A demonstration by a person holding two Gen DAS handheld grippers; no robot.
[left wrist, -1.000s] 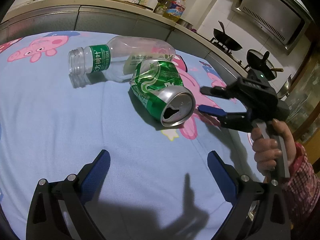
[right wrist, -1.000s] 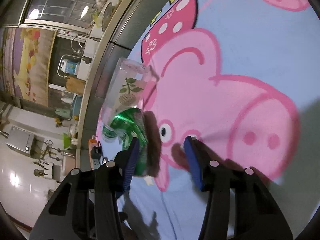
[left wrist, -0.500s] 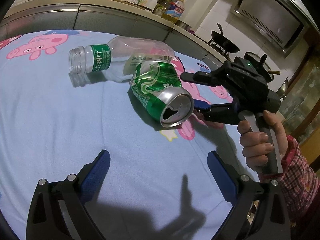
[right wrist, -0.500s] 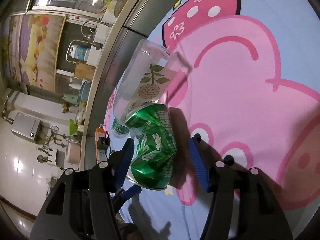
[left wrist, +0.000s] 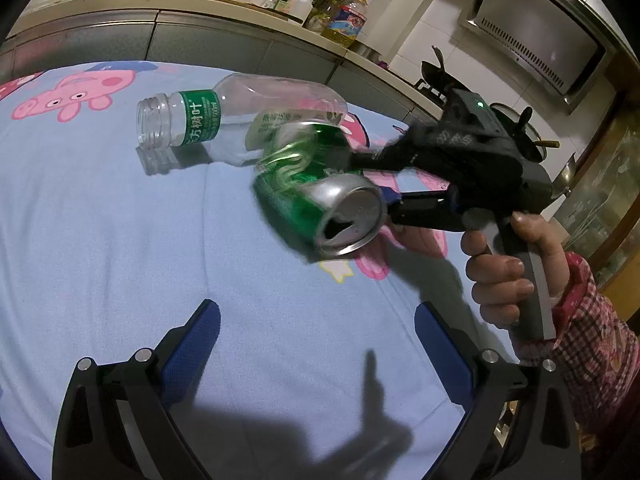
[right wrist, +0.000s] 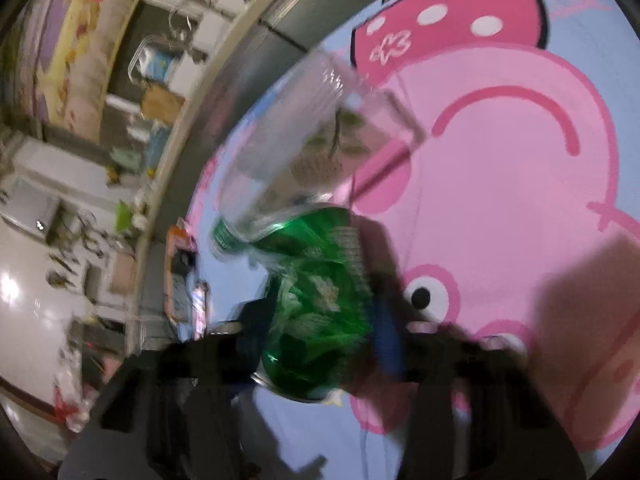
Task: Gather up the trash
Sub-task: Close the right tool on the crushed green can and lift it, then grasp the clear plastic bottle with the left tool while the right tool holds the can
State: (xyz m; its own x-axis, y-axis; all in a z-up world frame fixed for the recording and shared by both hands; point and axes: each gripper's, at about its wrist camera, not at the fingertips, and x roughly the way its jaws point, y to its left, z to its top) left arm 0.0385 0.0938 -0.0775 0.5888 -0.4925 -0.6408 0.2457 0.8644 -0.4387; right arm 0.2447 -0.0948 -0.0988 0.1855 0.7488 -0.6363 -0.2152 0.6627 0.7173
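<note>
A dented green can (left wrist: 320,200) lies on its side on the blue cartoon-pig tablecloth (left wrist: 120,240), its open top facing my left camera. My right gripper (left wrist: 370,182) reaches in from the right, held by a person's hand (left wrist: 504,272). Its jaws are closing with the can (right wrist: 320,320) between them, and the blue pads press its sides. An uncapped clear plastic bottle (left wrist: 224,120) with a green label lies just behind the can and touches it. My left gripper (left wrist: 316,316) stands open and empty, low over the cloth in front of the can.
A kitchen counter (left wrist: 200,28) crowded with bottles runs along the far edge of the table. A stove with woks (left wrist: 440,72) stands at the back right. The cloth to the left of the can and bottle is bare.
The right gripper slid in leftward around the can and its jaws narrowed onto it. The can has shifted slightly and now looks blurred. The left gripper held still.
</note>
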